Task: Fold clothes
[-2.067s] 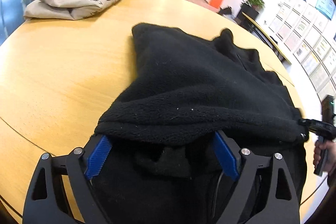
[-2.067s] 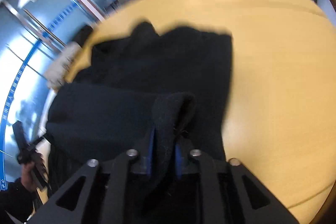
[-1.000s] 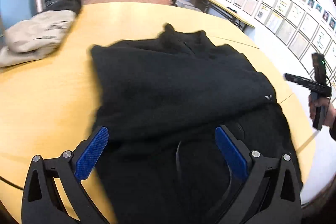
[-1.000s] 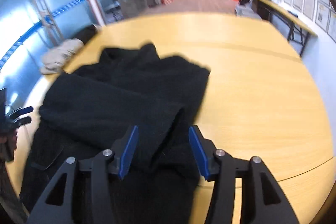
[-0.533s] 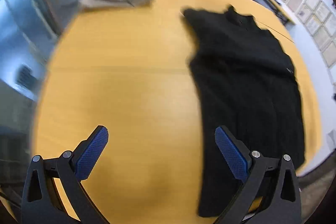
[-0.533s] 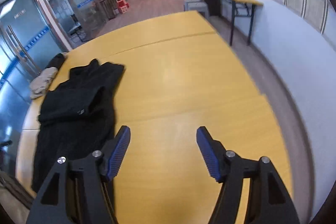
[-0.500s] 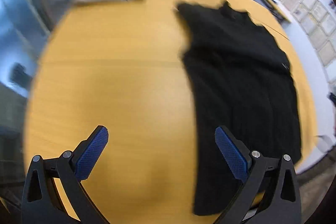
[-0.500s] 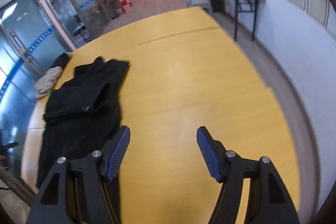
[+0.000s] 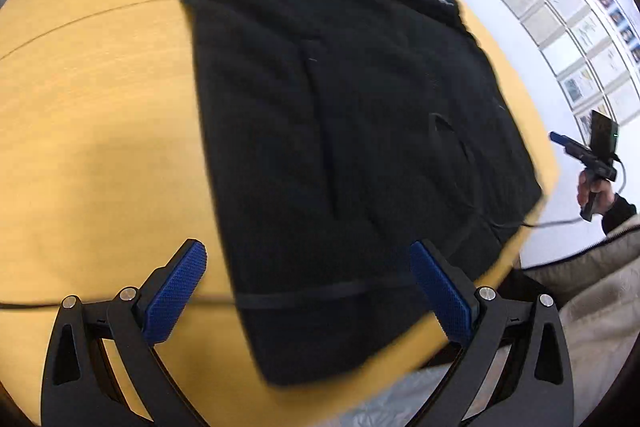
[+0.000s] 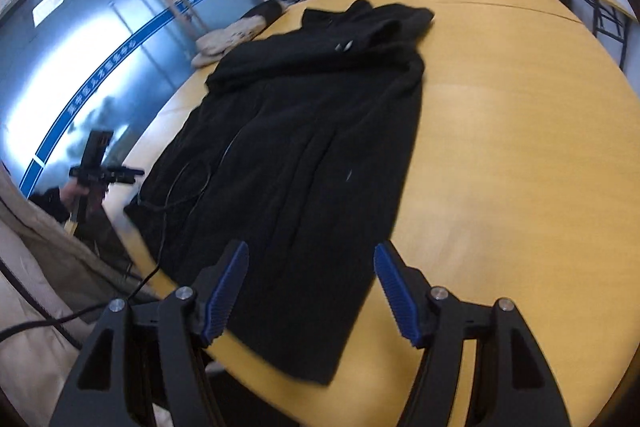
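black fleece (image 9: 352,115) flat on wooden table (image 9: 100,115) | office hall | both grippers' fingers (image 9: 176,291) apart, empty

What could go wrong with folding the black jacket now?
The black jacket lies right at the near edge of the table, so a tug might drag it off. A thin cable lies across the jacket; the open right gripper could snag it. The left gripper is open too, holding nothing.
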The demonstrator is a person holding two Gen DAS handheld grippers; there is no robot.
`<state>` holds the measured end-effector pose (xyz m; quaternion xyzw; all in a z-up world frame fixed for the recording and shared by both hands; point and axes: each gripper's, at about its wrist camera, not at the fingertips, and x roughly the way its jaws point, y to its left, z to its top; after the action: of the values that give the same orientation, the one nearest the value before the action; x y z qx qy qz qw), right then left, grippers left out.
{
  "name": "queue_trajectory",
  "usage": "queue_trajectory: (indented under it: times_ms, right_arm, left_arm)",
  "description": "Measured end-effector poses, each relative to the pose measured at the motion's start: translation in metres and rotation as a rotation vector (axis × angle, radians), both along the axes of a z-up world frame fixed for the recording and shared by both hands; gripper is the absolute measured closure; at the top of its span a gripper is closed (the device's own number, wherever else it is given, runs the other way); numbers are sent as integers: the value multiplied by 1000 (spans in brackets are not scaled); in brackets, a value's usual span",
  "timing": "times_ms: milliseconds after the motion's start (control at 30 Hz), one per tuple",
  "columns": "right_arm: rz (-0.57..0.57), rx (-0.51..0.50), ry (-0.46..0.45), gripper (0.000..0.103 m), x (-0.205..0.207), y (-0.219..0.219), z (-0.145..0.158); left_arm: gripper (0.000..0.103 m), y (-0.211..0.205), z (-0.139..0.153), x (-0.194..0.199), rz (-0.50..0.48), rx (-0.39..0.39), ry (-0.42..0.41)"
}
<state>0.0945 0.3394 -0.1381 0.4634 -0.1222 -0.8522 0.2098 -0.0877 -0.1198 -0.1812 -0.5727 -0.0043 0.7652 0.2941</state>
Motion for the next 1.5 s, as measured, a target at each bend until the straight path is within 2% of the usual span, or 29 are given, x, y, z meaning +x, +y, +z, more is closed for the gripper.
queue_trajectory:
  times_ms: [200, 367, 433, 567, 667, 800, 967, 1067, 1100, 1133, 1200, 1233, 1333, 1367, 1400, 1433, 1467, 1500]
  right_arm:
    - [-25, 38, 53, 33, 58, 14, 17]
    - [-25, 56, 89, 33, 75, 18, 23]
    - [-15, 36, 102, 32, 77, 15, 21]
    - [11, -2, 91, 32, 64, -1, 3]
    - [6, 20, 51, 32, 53, -10, -12]
    - [-34, 108, -15, 32, 37, -18, -30]
    - [-39, 221, -135, 32, 17, -34, -57]
    - [-55, 219, -135, 33, 12, -41, -59]
    - [-63, 213, -134, 35, 11, -43, -59]
    - [-64, 208, -135, 50, 9, -45, -58]
    - [-33, 217, -143, 88, 8, -55, -58]
    - [-36, 219, -139, 89, 9, -56, -58]
    - [-69, 161, -152, 91, 12, -49, -59]
    - [-78, 141, -155, 92, 14, -45, -59]
    - [-81, 129, -155, 92, 17, -44, -59]
    - [-81, 116, -153, 93, 22, -43, -58]
    - [-81, 102, -149, 93, 26, -43, -56]
    - [-81, 85, -142, 93, 32, -43, -54]
  left_arm:
    - [1, -40, 34, 70, 42, -13, 54]
    - [0, -57, 45, 92, 60, 26, 96]
    - [0, -50, 36, 87, 50, 55, 105]
    - [1, -26, 10, 60, 73, 110, 46]
    - [1, -18, -11, 43, 99, 130, -7]
    - [1, -14, -24, 34, 118, 116, -40]
    - [0, 0, -27, 33, 120, 56, -13]
    - [1, 11, -29, 32, 125, -6, -3]
    - [1, 15, -30, 32, 126, -25, -3]
    - [1, 17, -31, 32, 127, -36, -8]
    - [2, 19, -33, 32, 126, -56, -18]
    - [4, 20, -33, 32, 125, -66, -22]
    - [18, 21, -34, 33, 132, -112, -21]
    - [28, 20, -33, 34, 131, -128, -18]
    - [45, 16, -31, 34, 140, -132, -21]
    - [57, 11, -30, 34, 151, -134, -27]
    - [76, 4, -32, 33, 174, -113, -53]
    - [82, -1, -34, 32, 187, -89, -73]
